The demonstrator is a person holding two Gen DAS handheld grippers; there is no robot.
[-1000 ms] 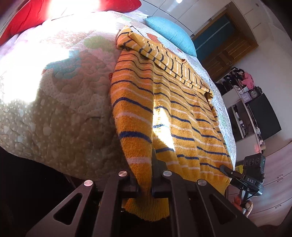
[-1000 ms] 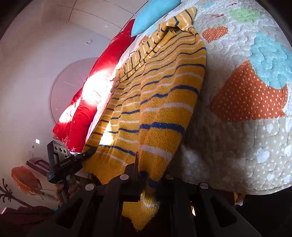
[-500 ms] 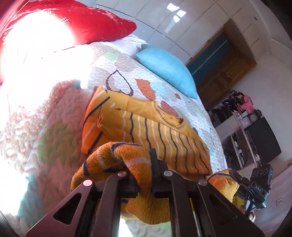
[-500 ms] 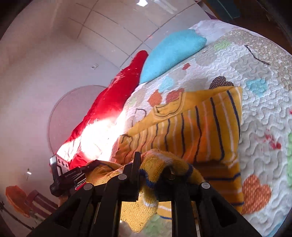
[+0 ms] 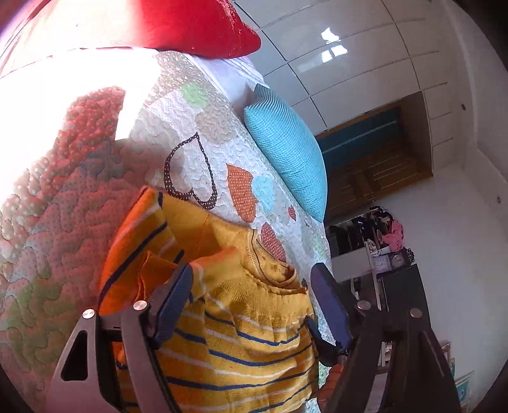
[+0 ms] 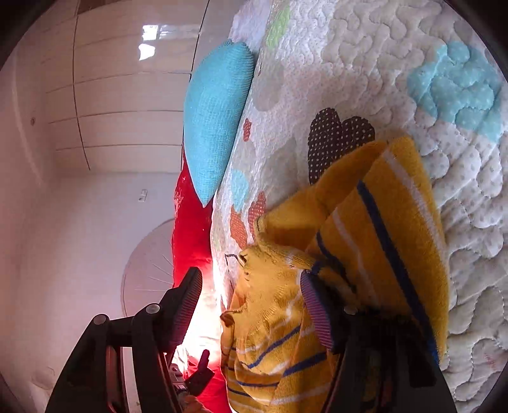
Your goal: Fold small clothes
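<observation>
A yellow sweater with blue and white stripes (image 5: 241, 343) lies folded on the quilted bed (image 5: 95, 222), its lower half laid up over the collar end. My left gripper (image 5: 254, 305) is open, its fingers spread wide over the sweater's hem edge, holding nothing. In the right wrist view the same sweater (image 6: 381, 228) lies folded, and my right gripper (image 6: 254, 308) is open over its near edge, one finger (image 6: 317, 311) resting against the knit.
A blue pillow (image 5: 285, 152) and a red pillow (image 5: 190, 25) lie at the head of the bed. White wardrobe doors and a wooden door stand behind. Shelves with clutter (image 5: 381, 247) stand at the right. Strong sunlight washes out the quilt's left part.
Both grippers carried the sweater's hem up toward the collar, folding it in half, then opened and let go of the fabric.
</observation>
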